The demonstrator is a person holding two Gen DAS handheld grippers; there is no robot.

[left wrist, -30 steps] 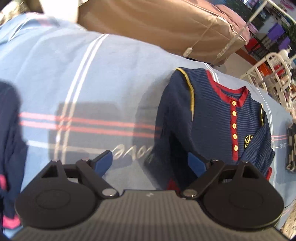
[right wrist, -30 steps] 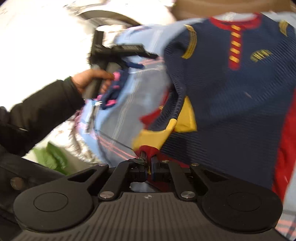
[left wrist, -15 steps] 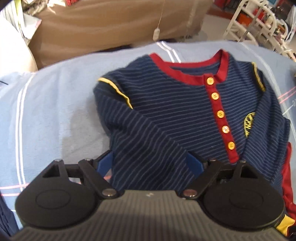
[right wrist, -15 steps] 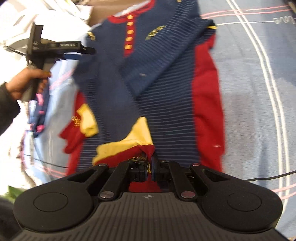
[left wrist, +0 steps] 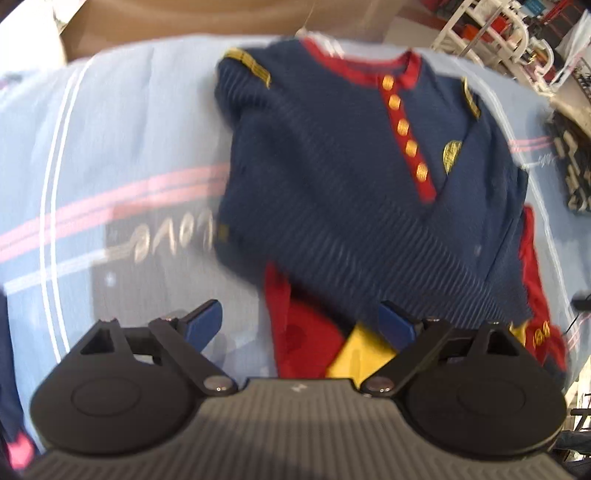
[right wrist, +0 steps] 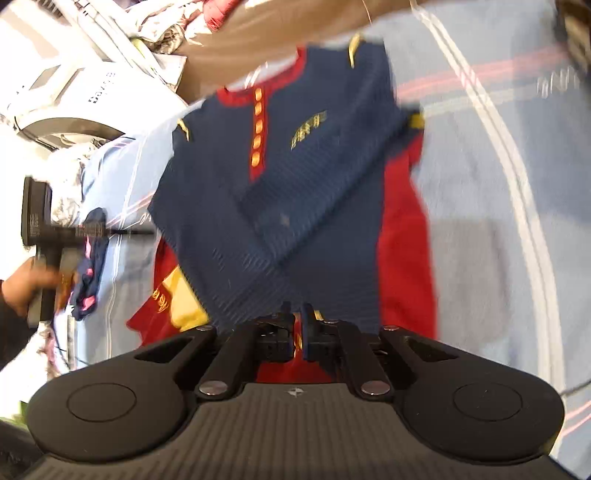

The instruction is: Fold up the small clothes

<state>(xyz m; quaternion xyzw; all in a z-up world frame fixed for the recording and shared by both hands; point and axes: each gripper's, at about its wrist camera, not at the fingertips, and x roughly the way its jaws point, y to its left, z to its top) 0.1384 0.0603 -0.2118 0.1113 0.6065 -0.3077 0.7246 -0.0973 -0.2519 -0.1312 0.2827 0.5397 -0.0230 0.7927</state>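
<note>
on the left edge of the left wrist view a dark navy garment with pink trim point(left wrist: 11, 424) lies bunched on the pale blue bedsheet point(left wrist: 122, 147), a smooth cloth crossed by thin white and pink stripes with pale script woven in. the left gripper point(left wrist: 301, 325) hovers over the sheet with its blue-padded fingers spread wide and nothing between them. right of it lies the small shirt point(left wrist: 332, 177), ribbed navy knit with fine stripes, a red collar and placket, round yellow buttons, a yellow chest badge and red-and-yellow panels at its hem, both sleeves folded across its front. a white metal rack point(left wrist: 491, 33) stands at far right. in the right wrist view the right gripper point(right wrist: 297, 328) has its fingers pinched nearly together on red fabric at the shirt's near edge.
</note>
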